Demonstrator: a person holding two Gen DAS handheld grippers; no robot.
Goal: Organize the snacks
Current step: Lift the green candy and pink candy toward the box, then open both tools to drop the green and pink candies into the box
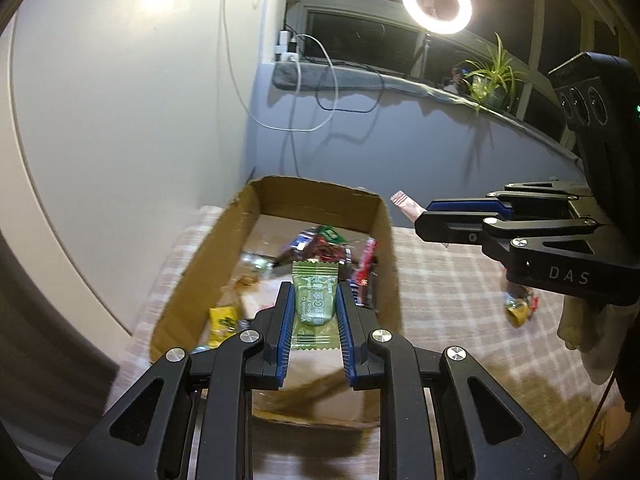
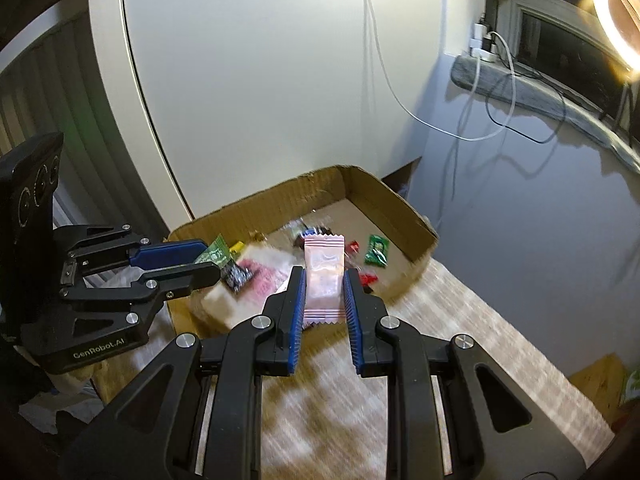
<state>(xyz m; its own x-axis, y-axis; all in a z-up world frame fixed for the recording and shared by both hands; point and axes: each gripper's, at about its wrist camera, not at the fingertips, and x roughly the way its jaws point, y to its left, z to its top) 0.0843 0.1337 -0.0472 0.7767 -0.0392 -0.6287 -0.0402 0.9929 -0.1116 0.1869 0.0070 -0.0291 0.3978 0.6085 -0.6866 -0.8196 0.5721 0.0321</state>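
Note:
My left gripper [image 1: 314, 292] is shut on a green candy packet [image 1: 314, 304] and holds it above the near end of an open cardboard box [image 1: 388, 240]. My right gripper [image 2: 324, 280] is shut on a pink candy packet [image 2: 323, 276] just outside the box's [image 2: 416, 220] right wall. The left wrist view shows the right gripper [image 1: 424, 216] with the pink packet [image 1: 404, 205] sticking out. The right wrist view shows the left gripper [image 2: 204, 258] with the green packet [image 2: 216, 254]. Several wrapped snacks lie in the box.
The box sits on a checked tablecloth [image 1: 448, 312]. A small pile of wrapped snacks [image 1: 520, 304] lies on the cloth to the right. A white panel and blue wall stand behind the box. A ring light [image 1: 436, 2] and a plant [image 1: 492, 72] are at the window ledge.

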